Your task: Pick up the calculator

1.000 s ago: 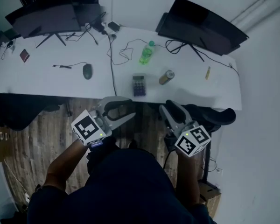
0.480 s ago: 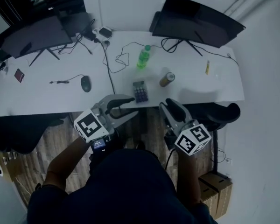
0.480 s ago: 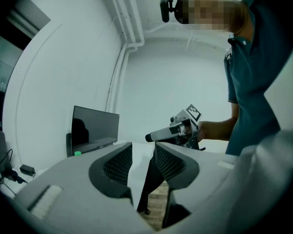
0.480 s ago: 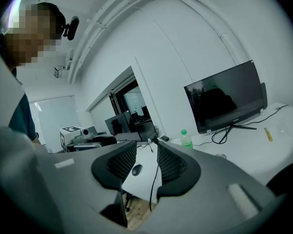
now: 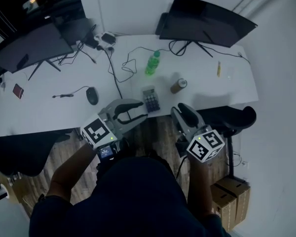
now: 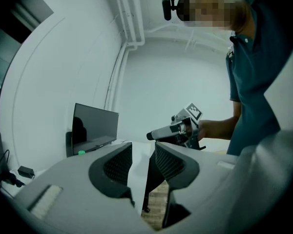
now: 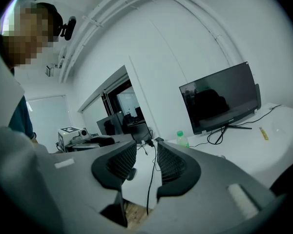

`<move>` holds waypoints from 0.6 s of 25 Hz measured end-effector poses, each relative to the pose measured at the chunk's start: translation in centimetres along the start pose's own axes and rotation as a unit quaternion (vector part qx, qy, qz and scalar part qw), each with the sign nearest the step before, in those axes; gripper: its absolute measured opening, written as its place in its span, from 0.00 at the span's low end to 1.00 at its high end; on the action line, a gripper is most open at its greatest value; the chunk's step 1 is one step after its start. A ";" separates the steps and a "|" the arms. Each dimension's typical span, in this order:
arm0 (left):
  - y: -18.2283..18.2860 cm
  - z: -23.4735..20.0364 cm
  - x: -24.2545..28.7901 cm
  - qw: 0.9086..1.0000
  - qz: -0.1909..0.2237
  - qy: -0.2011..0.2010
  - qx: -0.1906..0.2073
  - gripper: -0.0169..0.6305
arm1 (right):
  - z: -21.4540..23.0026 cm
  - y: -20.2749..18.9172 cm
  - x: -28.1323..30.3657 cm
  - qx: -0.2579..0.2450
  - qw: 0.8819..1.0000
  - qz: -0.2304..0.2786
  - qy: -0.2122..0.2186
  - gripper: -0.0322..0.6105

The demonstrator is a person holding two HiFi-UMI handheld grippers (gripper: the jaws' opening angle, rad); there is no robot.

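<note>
Looks like we're at the reach-in stage, nothing grabbed yet. The calculator [image 5: 150, 99] lies flat on the bench [image 5: 49, 112] near the front edge, with the mouse [image 5: 92, 96] off to its left and the can [image 5: 178, 85] just to its right. The bottle [image 5: 152, 63] stands further back.

The left tongs [image 5: 144, 110] sit at the bench's front edge, just short of the calculator. They're part-way open with nothing between the jaws, and their own view shows only a clear gap with the other tongs beyond. The right tongs [image 5: 179, 110] hang a bit to the right, below the can, also half open and empty.

My guess is the left tongs are the closer bet. The next move would be to go forward and down, line the jaws up across the calculator's narrow sides, then close. It's thin and flat, so the jaws probably need to get right down to the bench surface, and it could skid instead of lifting.

Head count:
- calculator: one
- bottle: one
- can: one
- mouse: one
- monitors [image 5: 207, 21]: two
- tongs: two
</note>
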State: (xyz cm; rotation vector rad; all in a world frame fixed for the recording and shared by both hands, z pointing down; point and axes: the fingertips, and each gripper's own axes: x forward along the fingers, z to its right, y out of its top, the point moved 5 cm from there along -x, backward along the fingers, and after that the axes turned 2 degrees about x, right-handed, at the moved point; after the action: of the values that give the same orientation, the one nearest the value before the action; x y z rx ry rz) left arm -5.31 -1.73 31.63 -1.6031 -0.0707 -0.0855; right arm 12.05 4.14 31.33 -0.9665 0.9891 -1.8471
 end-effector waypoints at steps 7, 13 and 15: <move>-1.5 -3.0 -2.0 1.000 0.002 0.009 -0.014 0.25 | -1.2 0.4 2.7 -0.008 1.000 -0.007 -0.005 0.23; -3.0 -5.5 -1.8 0.999 0.002 0.028 -0.037 0.25 | 0.0 0.3 5.2 -0.004 1.000 -0.031 0.004 0.23; -3.5 -6.4 -1.5 0.998 0.000 0.039 -0.044 0.25 | 0.8 0.1 6.3 -0.003 0.999 -0.042 0.013 0.23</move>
State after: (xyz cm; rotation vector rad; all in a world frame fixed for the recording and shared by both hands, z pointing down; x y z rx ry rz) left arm -7.26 -7.95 35.13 -1.6850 -0.0069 -0.1533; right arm 10.41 -1.72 33.14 -1.0027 0.9836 -1.9317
